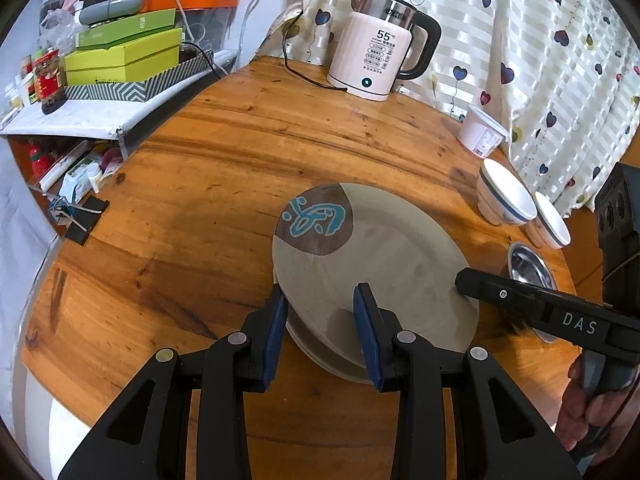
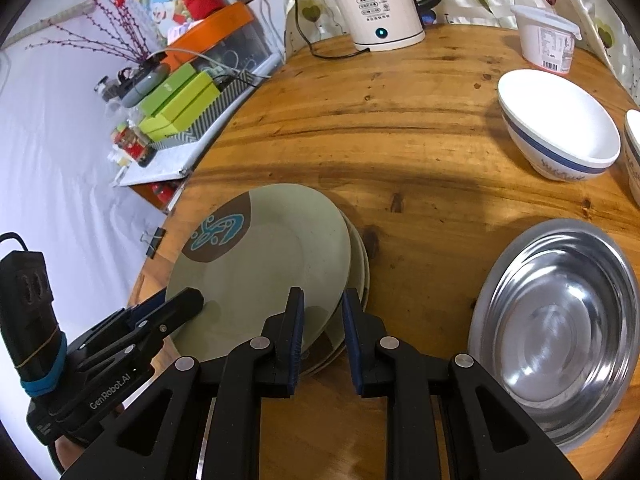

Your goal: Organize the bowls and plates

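A green plate (image 1: 380, 248) (image 2: 272, 264) with a brown and teal patch sits on top of a stack of plates (image 1: 320, 356) (image 2: 362, 264), shifted a little off them. My left gripper (image 1: 320, 300) (image 2: 176, 304) straddles its near left rim, one pad outside and one over the plate, and seems to pinch it. My right gripper (image 2: 322, 300) (image 1: 464, 278) has a narrow gap and is shut across the plate's right rim. Two white bowls with a blue band (image 1: 506, 196) (image 2: 560, 124) and a steel bowl (image 2: 560, 320) (image 1: 528, 264) stand to the right.
The round wooden table (image 1: 200, 200) carries a pink kettle (image 1: 376, 52) with its cord and a white tub (image 1: 480, 132) at the back by a curtain. A low shelf with green boxes (image 1: 120, 52) borders the table's left. A binder clip (image 1: 86, 220) hangs on the left edge.
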Demonstrator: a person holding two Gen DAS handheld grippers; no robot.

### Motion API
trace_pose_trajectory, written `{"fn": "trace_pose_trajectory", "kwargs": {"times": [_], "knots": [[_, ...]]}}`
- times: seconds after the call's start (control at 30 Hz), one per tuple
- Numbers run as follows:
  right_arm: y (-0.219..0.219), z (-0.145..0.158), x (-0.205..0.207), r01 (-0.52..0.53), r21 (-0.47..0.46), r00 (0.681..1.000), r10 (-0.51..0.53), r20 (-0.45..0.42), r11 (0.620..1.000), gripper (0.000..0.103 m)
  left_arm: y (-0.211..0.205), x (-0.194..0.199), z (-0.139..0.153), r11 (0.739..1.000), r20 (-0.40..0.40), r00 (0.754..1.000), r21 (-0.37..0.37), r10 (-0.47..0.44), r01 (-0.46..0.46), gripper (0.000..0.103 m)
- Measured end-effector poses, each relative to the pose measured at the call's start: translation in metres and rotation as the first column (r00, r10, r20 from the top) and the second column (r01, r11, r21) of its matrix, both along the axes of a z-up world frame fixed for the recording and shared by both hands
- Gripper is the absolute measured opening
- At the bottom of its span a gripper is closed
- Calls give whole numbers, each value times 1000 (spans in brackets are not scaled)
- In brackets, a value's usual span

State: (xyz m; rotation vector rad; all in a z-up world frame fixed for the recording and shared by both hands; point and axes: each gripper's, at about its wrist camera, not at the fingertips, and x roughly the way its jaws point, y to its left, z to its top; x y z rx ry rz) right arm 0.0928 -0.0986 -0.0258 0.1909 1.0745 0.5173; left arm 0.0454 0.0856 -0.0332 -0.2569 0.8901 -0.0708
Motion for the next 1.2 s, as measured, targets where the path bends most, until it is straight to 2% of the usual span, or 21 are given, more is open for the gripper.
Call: {"fn": "trace_pose_trajectory", "kwargs": {"times": [0.33, 0.57, 0.73, 0.8, 1.0, 1.2], "knots": [[-2, -7, 0, -5, -19, 1000, 5, -2, 1000, 19, -6, 0, -5, 1000, -7, 1000, 27, -5, 5, 35], [1, -5, -3, -13, -37, 1000, 14, 20, 999, 20, -10, 0, -6, 998, -2, 1000, 60, -18, 18, 40], [1, -2, -5, -14, -50, 999, 16, 49, 999, 20, -7, -2, -7, 999, 4, 1000, 44, -18, 17, 42], [1, -2, -5, -12, -50, 999, 14, 42, 999, 20, -5, -3, -6, 999, 9, 1000, 41, -13, 13, 48], [-1, -5, -4, -8, -48, 999, 10, 34, 999, 20, -1, -5, 0, 999, 45, 999, 38, -8, 6, 48], [-2, -5, -3, -15, -42, 999, 16, 33, 999, 20, 0, 0, -3, 1000, 32, 999, 16, -8, 7, 48]]}}
